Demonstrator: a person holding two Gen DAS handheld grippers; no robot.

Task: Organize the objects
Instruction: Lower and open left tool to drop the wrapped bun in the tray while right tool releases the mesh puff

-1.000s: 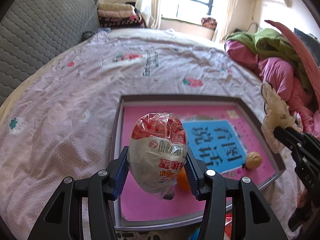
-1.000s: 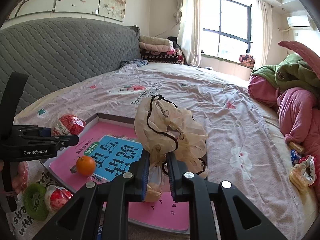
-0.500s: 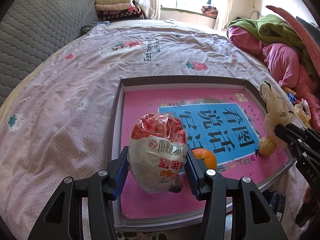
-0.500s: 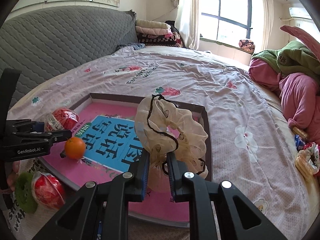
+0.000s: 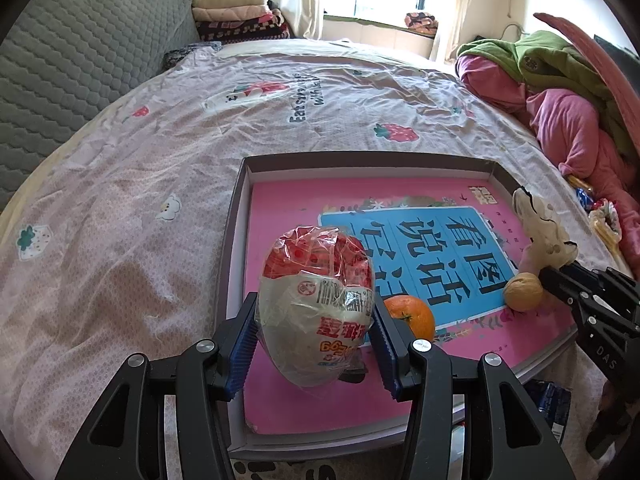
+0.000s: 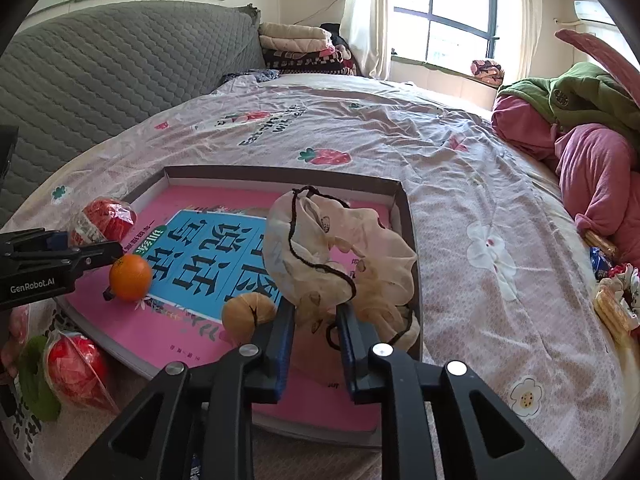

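A shallow box tray with a pink and blue printed floor lies on the bed; it also shows in the right wrist view. My left gripper is shut on a red and white plastic snack packet over the tray's near left corner. My right gripper is shut on a beige cloth scrunchie with a black cord over the tray's right side. An orange and a walnut sit in the tray.
A second red packet and a green item lie outside the tray's near left. Pink and green bedding is heaped at the right, with snack wrappers beside it. A grey quilted headboard stands at the left.
Both grippers have moved down and closer over the tray with their loads still held. The orange and the walnut have stayed in place.
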